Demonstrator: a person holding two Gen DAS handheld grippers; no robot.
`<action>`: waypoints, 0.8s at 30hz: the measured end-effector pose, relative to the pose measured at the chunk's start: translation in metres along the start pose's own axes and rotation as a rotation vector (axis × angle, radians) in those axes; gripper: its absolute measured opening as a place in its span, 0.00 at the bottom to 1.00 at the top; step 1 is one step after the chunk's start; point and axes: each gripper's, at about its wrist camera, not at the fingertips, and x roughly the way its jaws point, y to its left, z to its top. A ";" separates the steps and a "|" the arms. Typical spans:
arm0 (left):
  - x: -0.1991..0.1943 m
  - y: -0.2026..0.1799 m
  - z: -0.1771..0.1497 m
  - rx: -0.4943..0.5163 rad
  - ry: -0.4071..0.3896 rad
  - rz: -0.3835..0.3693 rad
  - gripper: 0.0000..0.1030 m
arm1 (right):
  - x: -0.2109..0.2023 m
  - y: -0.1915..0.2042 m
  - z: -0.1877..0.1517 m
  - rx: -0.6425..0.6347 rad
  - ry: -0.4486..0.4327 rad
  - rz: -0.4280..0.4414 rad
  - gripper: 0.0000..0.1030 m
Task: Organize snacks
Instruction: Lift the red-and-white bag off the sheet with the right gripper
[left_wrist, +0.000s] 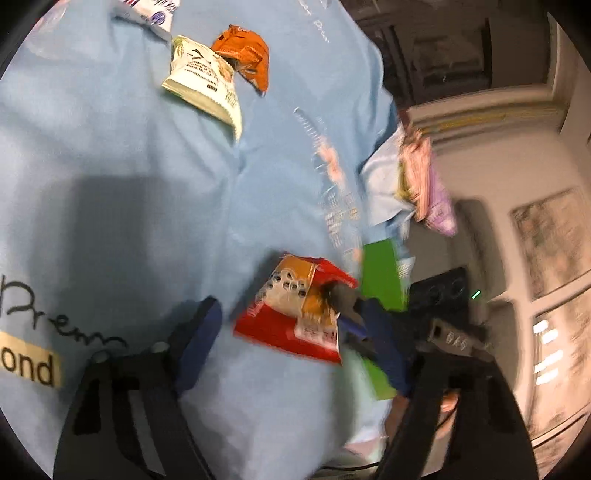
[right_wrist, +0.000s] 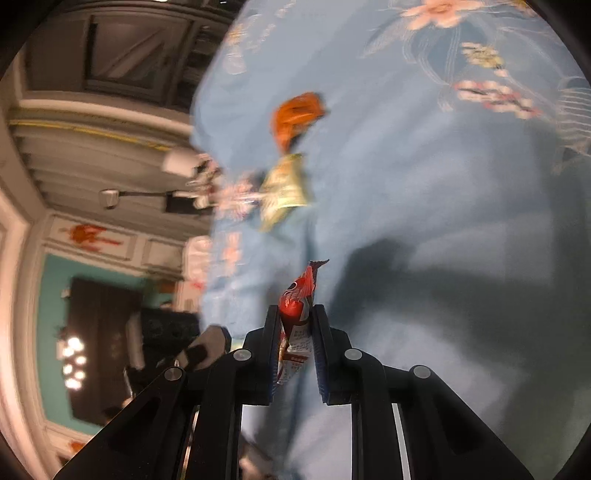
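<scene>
A red and orange snack packet (left_wrist: 295, 306) hangs just above the light blue cloth (left_wrist: 129, 147). My right gripper (right_wrist: 295, 314) is shut on this red packet (right_wrist: 297, 295), which stands upright between its blue pads. In the left wrist view the right gripper (left_wrist: 345, 301) comes in from the right and pinches the packet's right edge. My left gripper (left_wrist: 291, 339) is open, its fingers on either side of the red packet. Its left pad (left_wrist: 199, 332) stands clear of the wrapper.
A white and green packet (left_wrist: 203, 81) and an orange packet (left_wrist: 243, 55) lie farther back on the cloth. A purple packet (left_wrist: 424, 184) and a green packet (left_wrist: 382, 277) sit at the cloth's right edge. Beyond that edge is room furniture.
</scene>
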 end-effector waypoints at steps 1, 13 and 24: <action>0.003 -0.002 -0.002 0.025 0.003 0.029 0.64 | 0.002 -0.005 0.000 0.022 0.006 -0.015 0.19; 0.016 0.009 0.001 -0.009 0.044 0.047 0.37 | -0.002 -0.020 0.004 0.078 -0.029 -0.090 0.32; 0.018 0.003 0.004 -0.022 0.069 0.040 0.59 | -0.012 -0.013 0.003 0.064 -0.058 -0.180 0.33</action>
